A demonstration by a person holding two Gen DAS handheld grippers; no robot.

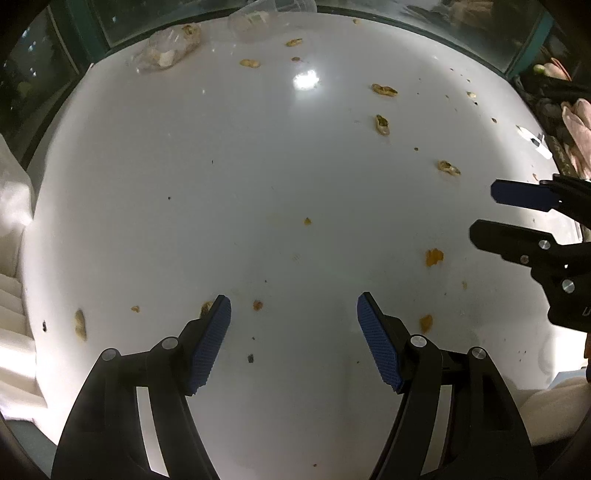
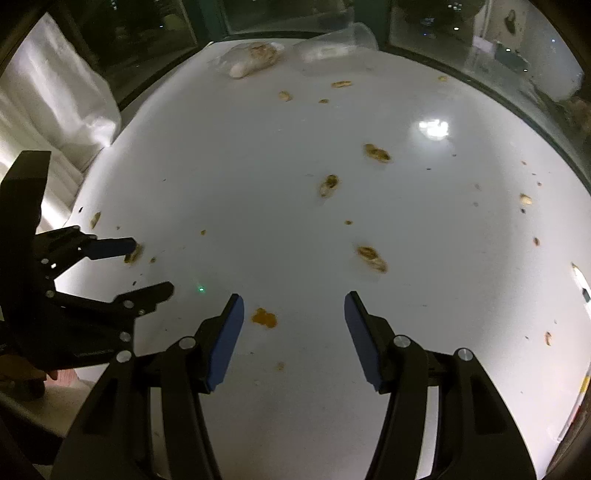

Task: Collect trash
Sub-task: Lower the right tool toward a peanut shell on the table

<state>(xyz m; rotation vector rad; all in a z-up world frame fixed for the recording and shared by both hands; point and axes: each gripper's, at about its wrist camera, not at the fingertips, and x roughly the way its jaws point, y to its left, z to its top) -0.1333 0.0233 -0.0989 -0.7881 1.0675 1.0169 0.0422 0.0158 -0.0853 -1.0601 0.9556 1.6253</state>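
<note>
Peanut shells and orange crumbs lie scattered over a white table [image 1: 221,166]. My left gripper [image 1: 293,306] is open and empty just above the near part of the table, with a small crumb [image 1: 258,305] between its fingers and a shell [image 1: 205,308] by its left finger. It also shows in the right wrist view [image 2: 151,264]. My right gripper [image 2: 293,304] is open and empty, with an orange scrap [image 2: 264,317] near its left finger and a shell [image 2: 372,258] ahead of it. It also shows in the left wrist view [image 1: 482,212].
A clear plastic bag with shells [image 1: 170,48] and a clear plastic cup [image 1: 255,20] lie at the far edge by dark windows. They also show in the right wrist view, bag [image 2: 251,59] and cup [image 2: 332,46]. White fabric [image 1: 11,258] hangs at the left; pink cloth [image 1: 576,122] lies at the right.
</note>
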